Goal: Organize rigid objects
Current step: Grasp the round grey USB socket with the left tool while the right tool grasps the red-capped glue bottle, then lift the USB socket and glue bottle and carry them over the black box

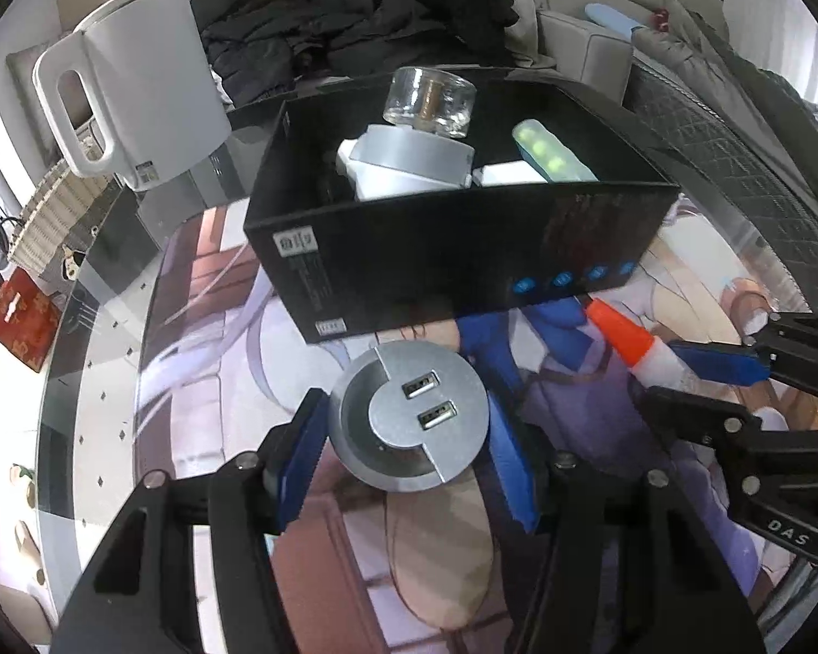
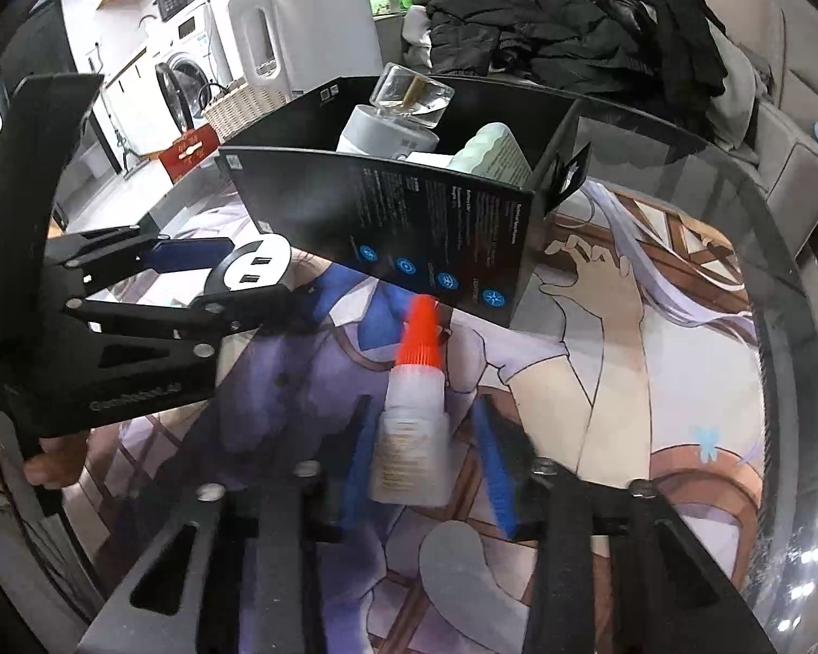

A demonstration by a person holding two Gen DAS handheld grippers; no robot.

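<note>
Two blue fingers (image 1: 510, 452) of the left gripper (image 1: 409, 441) hug a round silver plug (image 1: 409, 414). Both grippers tilt down at the table (image 2: 681, 370). The right gripper (image 2: 417, 458) squeezes a glue bottle (image 2: 411, 425), just beside the black box (image 1: 452, 250).

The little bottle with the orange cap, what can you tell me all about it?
The small glue bottle has a whitish, see-through plastic body, a faded label and a ribbed, pointed orange cap. It lies on the picture mat, cap pointing at the black box. The right claw has its blue pads on both sides and is shut on it.
</note>
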